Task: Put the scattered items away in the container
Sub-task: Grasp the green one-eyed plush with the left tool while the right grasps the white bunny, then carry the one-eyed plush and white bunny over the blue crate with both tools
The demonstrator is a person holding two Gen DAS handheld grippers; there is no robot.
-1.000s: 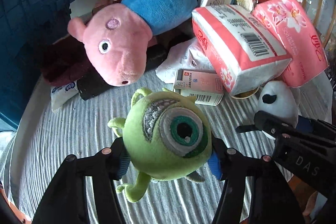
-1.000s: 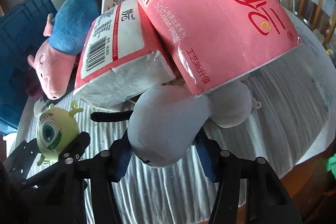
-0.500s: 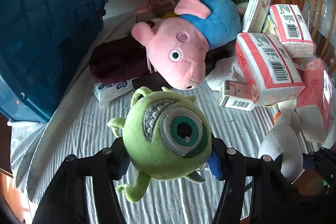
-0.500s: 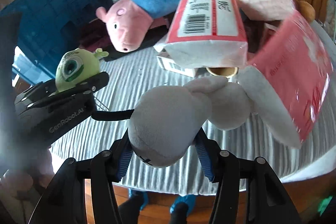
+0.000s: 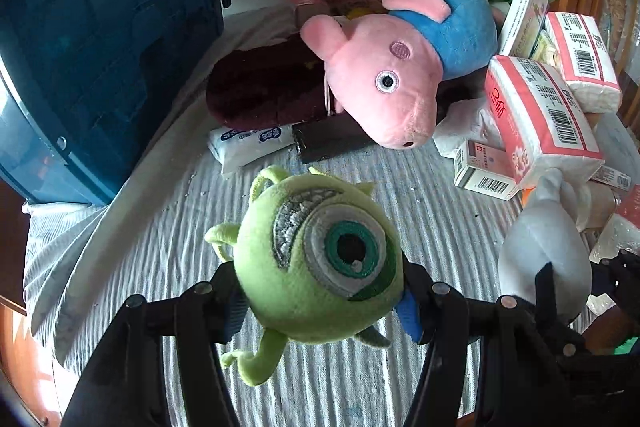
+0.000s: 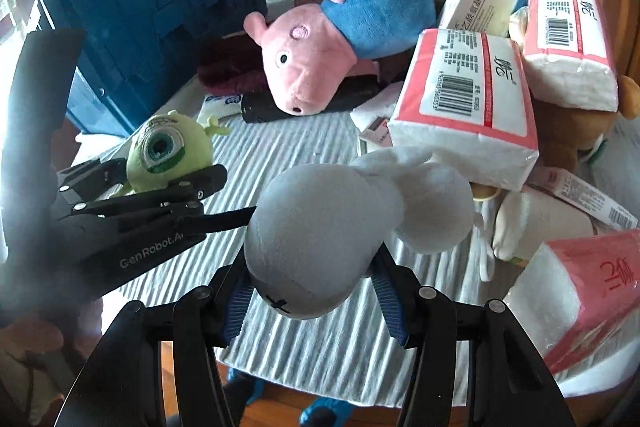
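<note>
On the left stands the blue crate [image 5: 108, 39], tipped on its side at the edge of the striped cloth [image 5: 168, 239] that covers the desk, its opening not visible from either view. Next comes the left hand-held gripper [image 5: 320, 301], clamped on a round green one-eyed toy [image 5: 316, 263] and lifted clear of the cloth. Behind it lie a pink pig toy [image 5: 392, 83], a dark red cloth [image 5: 264, 95] and a heap of tissue packs [image 5: 540, 115]. Farthest right, the right hand-held gripper [image 6: 312, 291] squeezes a grey-white soft toy [image 6: 320, 239], whose second lobe hangs free in front of the pads. The risks, as I judge them: the soft toys compress, so either could slip out on a quick swing toward the crate; the two grippers sit close and could knock together; and the dangling lobe may catch on the tissue packs just beside it and topple them off the desk.
</note>
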